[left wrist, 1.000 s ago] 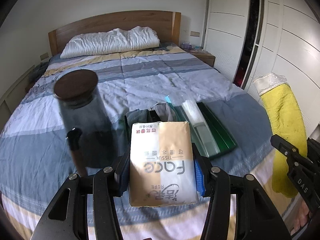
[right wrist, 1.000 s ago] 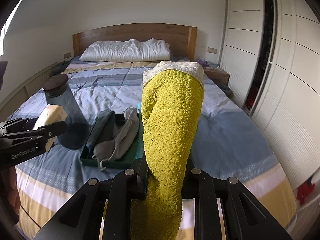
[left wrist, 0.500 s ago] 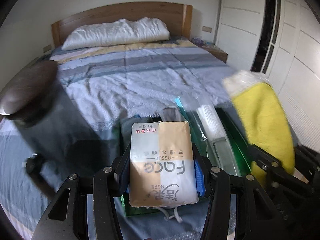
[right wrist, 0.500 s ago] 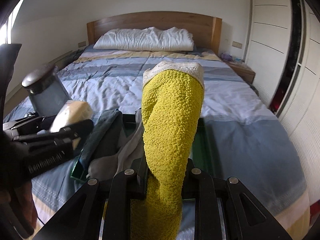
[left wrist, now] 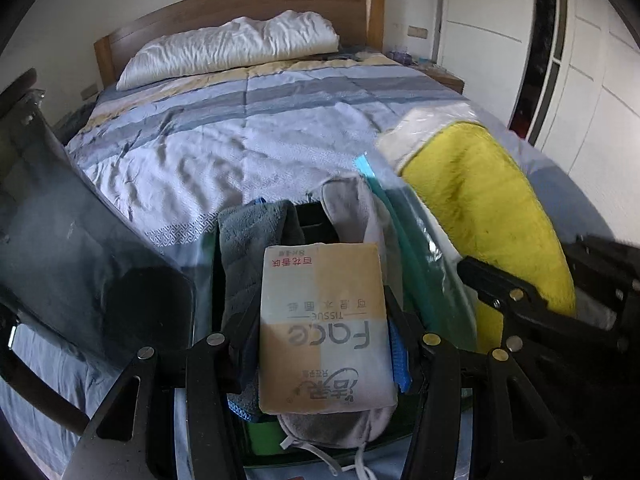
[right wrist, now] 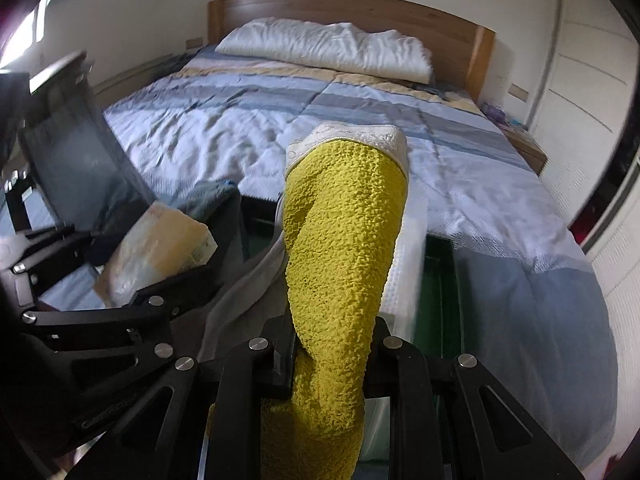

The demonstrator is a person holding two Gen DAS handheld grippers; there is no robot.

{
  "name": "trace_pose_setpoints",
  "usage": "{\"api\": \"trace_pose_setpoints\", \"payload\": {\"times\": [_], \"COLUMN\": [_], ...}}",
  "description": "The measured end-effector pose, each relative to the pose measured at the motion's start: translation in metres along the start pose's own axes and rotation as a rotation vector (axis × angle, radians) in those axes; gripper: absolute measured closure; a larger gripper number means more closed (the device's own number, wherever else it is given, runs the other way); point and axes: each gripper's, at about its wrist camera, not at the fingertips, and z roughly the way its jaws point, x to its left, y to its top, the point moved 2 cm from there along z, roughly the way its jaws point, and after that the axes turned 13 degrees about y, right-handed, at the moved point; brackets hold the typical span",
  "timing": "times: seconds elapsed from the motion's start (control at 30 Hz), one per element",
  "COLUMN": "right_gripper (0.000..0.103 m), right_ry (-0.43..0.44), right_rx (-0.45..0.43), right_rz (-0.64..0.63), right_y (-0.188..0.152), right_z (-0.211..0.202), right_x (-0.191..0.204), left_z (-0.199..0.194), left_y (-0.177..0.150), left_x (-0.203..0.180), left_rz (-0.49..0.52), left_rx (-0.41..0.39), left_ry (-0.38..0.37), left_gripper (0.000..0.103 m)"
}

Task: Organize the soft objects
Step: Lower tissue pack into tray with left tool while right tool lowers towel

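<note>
Bed (left wrist: 248, 152), green tray (right wrist: 440, 280) ahead. Our left tongs (left wrist: 324, 344) clamp tissue pack (left wrist: 324, 320); right tongs (right wrist: 332, 344) clamp yellow towel (right wrist: 344, 240). Risk, we judge: tongs colliding over crowded tray.

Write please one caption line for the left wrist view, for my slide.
Left gripper holding a face tissue pack above a green tray of grey cloths on the bed.

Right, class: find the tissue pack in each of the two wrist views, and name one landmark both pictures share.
Left wrist view: the tissue pack sits bottom centre, clamped in the left gripper, label facing the camera.
Right wrist view: the tissue pack is at the left, seen side-on, beside the yellow towel.
Shared landmark: the white pillow against the wooden headboard.
</note>
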Motion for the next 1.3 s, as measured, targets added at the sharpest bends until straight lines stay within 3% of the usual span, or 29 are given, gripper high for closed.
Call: {"api": "trace_pose_setpoints", "payload": {"times": [0.3, 0.77, 1.3], "right_gripper": [0.082, 0.081, 0.080], "right_ry": [0.016, 0.043, -0.010], "right_rx": [0.074, 0.128, 0.167], "right_rz": [-0.065, -0.056, -0.040], "right_y": [0.002, 0.000, -0.001], "right_z": [0.030, 0.076, 0.099], "right_x": [-0.007, -0.009, -0.021], "left_z": [0.017, 0.033, 0.036], "left_y": [-0.008, -0.017, -0.013], "left_x": [-0.005, -0.004, -0.017], "left_rz": [0.008, -0.006, -0.004], "left_rx": [0.039, 0.072, 0.073], "left_ry": [0.007, 0.028, 0.010], "left_gripper": [0.056, 0.056, 0.056]}}
